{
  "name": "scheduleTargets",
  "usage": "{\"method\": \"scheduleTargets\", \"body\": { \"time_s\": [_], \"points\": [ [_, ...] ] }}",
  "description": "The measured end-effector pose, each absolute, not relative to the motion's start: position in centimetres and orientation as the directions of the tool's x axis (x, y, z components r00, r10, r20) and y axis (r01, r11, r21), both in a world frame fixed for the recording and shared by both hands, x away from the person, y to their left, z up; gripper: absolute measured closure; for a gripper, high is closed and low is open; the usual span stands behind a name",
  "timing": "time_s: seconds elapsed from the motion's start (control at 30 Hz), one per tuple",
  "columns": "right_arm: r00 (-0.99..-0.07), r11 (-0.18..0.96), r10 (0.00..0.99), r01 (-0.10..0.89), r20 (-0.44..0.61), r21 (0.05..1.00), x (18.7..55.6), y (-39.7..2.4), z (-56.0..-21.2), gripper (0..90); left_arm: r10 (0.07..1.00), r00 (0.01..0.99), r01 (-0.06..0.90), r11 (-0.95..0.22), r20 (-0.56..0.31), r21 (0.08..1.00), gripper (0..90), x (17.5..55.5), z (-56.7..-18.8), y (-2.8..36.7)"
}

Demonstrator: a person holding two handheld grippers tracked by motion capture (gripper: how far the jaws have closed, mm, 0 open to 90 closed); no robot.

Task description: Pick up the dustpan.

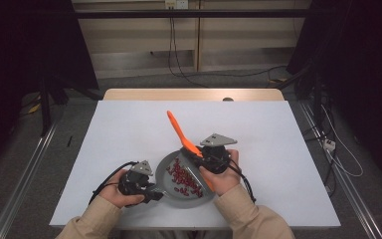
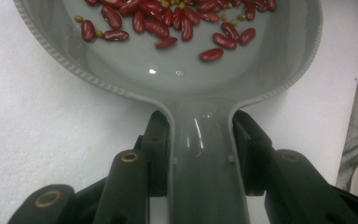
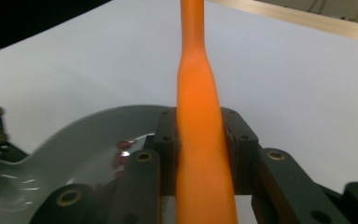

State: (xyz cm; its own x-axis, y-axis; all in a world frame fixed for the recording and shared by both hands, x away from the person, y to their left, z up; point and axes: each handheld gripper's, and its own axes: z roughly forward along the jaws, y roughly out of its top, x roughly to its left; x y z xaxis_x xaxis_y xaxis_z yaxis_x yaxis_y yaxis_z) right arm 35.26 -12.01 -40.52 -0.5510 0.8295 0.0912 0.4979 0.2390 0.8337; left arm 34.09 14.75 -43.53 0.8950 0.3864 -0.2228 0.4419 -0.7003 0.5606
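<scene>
Ahead of my left tool [image 2: 200,158], the grey pan [image 2: 135,70] sat on the white bench [image 1: 129,129] holding red beans [image 2: 168,21], its handle [image 2: 205,163] clamped between the jaws. My right tool [image 3: 200,154] was closed on the orange spatula [image 3: 200,140], angled over the pan's right rim.

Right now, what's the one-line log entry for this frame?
left gripper: shut on pan handle | right gripper: shut on orange spatula | pan: holds red beans, on table
</scene>
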Motion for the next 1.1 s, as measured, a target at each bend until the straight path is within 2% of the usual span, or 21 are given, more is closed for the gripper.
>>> {"method": "scheduleTargets", "body": {
  "time_s": [0.47, 0.7, 0.8, 0.9, 1.0, 1.1],
  "points": [
    [-0.434, 0.256, 0.901, 0.519, -0.006, 0.815, 34.8, -17.5, -42.3, 71.3, 0.366, 0.904, 0.424, -0.716, -0.218, 0.555, 62.8, 33.6, -43.4, 14.8],
    [-0.452, 0.27, 0.892, 0.493, -0.022, 0.827, 32.9, -14.9, -43.1, 70.9, 0.393, 0.891, 0.451, -0.701, -0.228, 0.553, 62.9, 33.6, -43.5, 14.1],
    [-0.474, 0.242, 0.88, 0.501, 0.03, 0.831, 32.8, -13.6, -43.0, 71.1, 0.397, 0.888, 0.456, -0.699, -0.232, 0.55, 62.9, 33.7, -43.5, 14.0],
    [-0.485, 0.26, 0.874, 0.473, 0.003, 0.842, 32.8, -11.9, -43.0, 70.9, 0.404, 0.884, 0.464, -0.69, -0.236, 0.556, 62.9, 33.6, -43.5, 14.1],
    [-0.492, 0.215, 0.869, 0.468, 0.051, 0.857, 33.2, -11.4, -42.4, 71.3, 0.41, 0.879, 0.472, -0.685, -0.242, 0.554, 62.9, 33.6, -43.6, 14.1],
    [-0.514, 0.24, 0.857, 0.447, 0.028, 0.862, 33.3, -10.9, -42.0, 71.3, 0.405, 0.881, 0.469, -0.687, -0.243, 0.556, 62.9, 33.8, -43.6, 14.3]
  ]
}}
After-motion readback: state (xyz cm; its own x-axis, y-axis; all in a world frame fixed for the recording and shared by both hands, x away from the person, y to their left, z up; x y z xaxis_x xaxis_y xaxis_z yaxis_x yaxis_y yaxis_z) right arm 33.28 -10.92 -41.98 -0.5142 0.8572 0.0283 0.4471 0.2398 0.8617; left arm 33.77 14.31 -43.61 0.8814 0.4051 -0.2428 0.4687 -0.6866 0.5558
